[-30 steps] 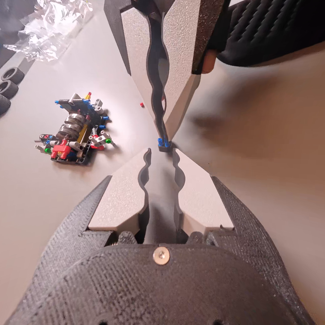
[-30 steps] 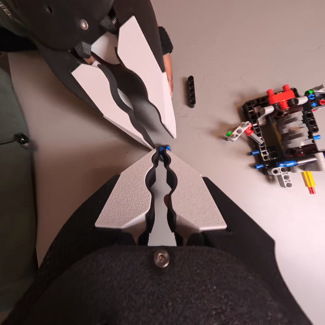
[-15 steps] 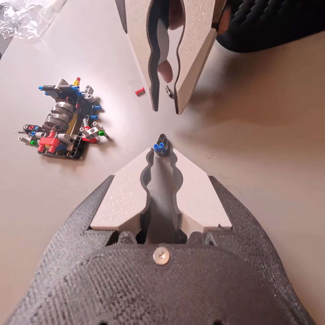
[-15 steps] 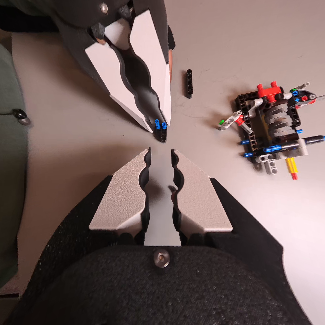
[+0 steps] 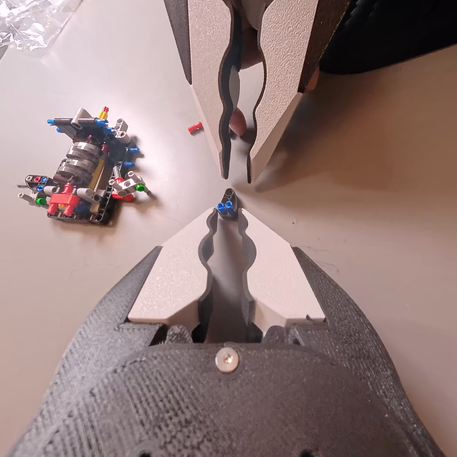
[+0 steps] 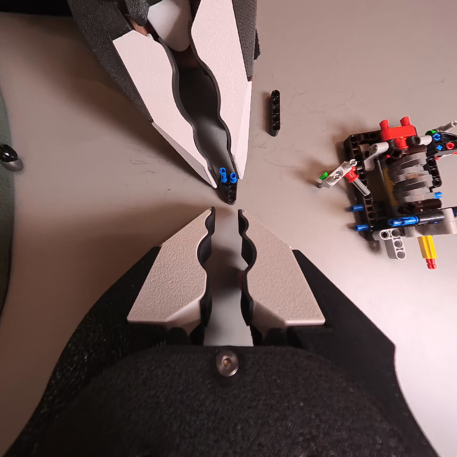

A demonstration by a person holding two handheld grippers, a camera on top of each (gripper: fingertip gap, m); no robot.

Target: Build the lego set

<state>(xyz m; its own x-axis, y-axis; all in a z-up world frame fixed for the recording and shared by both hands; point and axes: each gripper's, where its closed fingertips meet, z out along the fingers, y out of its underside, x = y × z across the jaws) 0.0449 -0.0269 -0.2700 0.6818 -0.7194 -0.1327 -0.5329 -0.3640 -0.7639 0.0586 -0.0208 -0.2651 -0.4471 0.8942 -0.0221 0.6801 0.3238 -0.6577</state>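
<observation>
My left gripper (image 5: 228,210) is shut on a short black beam (image 5: 230,197) that carries two blue pins (image 5: 225,205). It holds the beam just above the table. The right wrist view shows the same left gripper (image 6: 228,183) from the front, with the beam (image 6: 231,193) sticking out of its tips. My right gripper (image 6: 226,210) is open and empty, tip to tip with the left one and a short gap from the beam. It shows in the left wrist view (image 5: 237,180) too. The part-built lego chassis (image 5: 91,170) lies on the table (image 6: 405,188).
A loose long black beam (image 6: 275,113) lies between the left gripper and the chassis. A small red pin (image 5: 194,127) lies beside the right gripper. Crumpled clear plastic (image 5: 29,22) lies at the far left. Green cloth (image 6: 3,197) borders the table edge. Both grippers' tips are close together, under 4 cm apart.
The right gripper was shut on the blue pins a second ago. It opened and drew back, leaving the beam in the left gripper, and now sits close to it again.
</observation>
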